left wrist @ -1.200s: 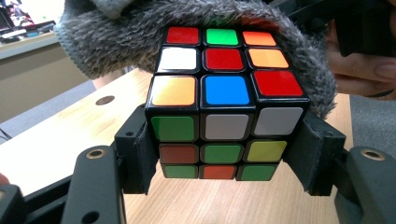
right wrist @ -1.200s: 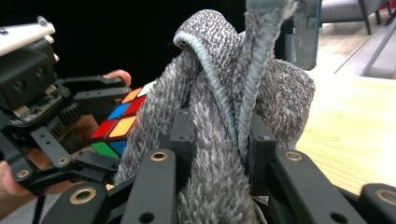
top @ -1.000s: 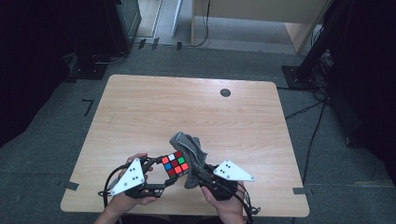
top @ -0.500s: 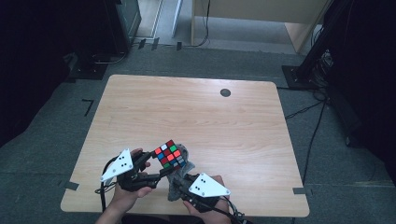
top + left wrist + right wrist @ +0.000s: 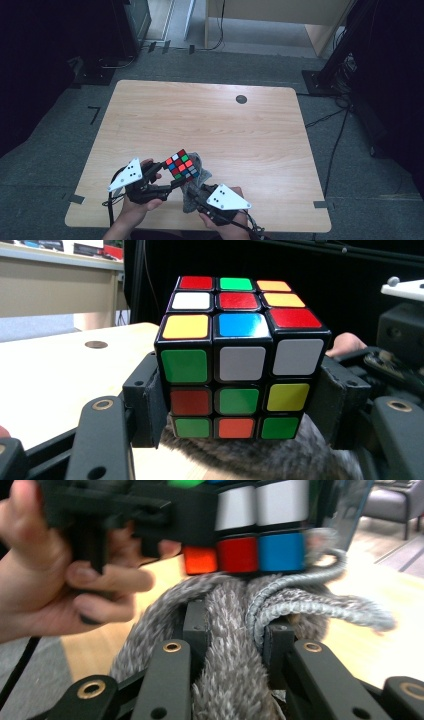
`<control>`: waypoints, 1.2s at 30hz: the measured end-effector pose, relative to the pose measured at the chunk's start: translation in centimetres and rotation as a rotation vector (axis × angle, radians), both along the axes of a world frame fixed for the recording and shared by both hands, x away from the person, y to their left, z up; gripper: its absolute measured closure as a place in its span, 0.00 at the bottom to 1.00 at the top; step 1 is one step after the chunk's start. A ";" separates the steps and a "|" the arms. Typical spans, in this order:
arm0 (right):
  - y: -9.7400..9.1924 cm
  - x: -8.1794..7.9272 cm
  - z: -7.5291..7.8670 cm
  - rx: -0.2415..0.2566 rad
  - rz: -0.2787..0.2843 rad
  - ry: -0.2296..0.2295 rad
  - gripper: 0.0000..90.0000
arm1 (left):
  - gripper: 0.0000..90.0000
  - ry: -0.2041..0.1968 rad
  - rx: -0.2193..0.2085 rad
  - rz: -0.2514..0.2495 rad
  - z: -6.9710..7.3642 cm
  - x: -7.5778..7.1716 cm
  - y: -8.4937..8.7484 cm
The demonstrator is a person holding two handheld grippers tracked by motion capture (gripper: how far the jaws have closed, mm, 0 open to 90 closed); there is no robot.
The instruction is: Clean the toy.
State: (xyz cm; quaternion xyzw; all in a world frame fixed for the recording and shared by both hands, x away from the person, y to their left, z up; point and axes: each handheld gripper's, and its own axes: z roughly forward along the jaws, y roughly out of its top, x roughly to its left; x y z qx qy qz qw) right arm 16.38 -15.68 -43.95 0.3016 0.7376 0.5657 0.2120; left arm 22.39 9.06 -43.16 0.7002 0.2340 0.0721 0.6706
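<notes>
So the left gripper (image 5: pixel 172 182) has its jaws clamped on a scrambled puzzle cube (image 5: pixel 181 164), one pad on each side, holding it up off the wooden table (image 5: pixel 210 125) near the front edge. In the left gripper view the cube (image 5: pixel 240 357) sits square between the two black jaws, top face showing red, green, orange, white, yellow and blue stickers.

The right gripper (image 5: pixel 192 195) is pinched tight on a grey fuzzy cloth (image 5: pixel 192 197). In the right gripper view the cloth (image 5: pixel 230 645) bunches up thick between the jaws and spills over both sides, and its top is pressed right against the underside of the cube (image 5: pixel 245 530). The left hand (image 5: pixel 55 575) is right there too, wrapped around its gripper, so that corner is pretty crowded. The picture is a bit blurry around the cloth's edge.

Around it all there's not much: a small dark round hole or grommet (image 5: pixel 241 99) far back on the table, well apart from the hands. Off the table there's a black stand base (image 5: pixel 320 80) with cables at the right, and a light wooden cabinet (image 5: pixel 280 15) at the back. The floor is grey carpet with a few tape marks (image 5: pixel 93 114).
</notes>
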 end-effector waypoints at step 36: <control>0.1 0.2 -0.2 0.022 -0.024 0.032 0.80 | 0.38 0.018 0.016 0.000 -0.4 -0.3 -0.9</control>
